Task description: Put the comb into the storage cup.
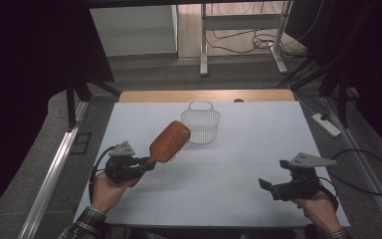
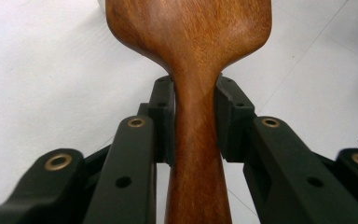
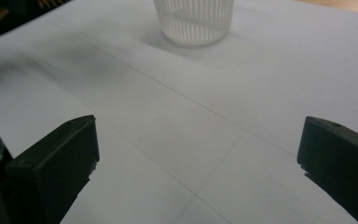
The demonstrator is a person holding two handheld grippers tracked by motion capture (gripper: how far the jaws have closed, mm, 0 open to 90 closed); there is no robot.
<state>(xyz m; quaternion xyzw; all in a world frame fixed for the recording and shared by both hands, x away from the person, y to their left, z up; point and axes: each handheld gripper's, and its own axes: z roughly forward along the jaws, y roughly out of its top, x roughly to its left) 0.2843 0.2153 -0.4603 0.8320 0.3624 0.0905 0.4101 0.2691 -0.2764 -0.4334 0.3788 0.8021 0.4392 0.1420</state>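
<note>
Now, at the left: left gripper [image 1: 146,163] fingers [image 2: 163,121] pinching the wooden hairbrush [image 1: 169,142] by its handle, long way slanting up toward the white basket [image 1: 204,124] just past its head. Over at the right: right gripper [image 1: 271,186] fingers [image 3: 58,163] spread wide, holding nothing, low over the tabletop [image 1: 229,164], farther from the basket.

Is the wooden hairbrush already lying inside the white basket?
No, the left claw holds the wooden hairbrush by its handle, in the air beside the white basket.
</note>
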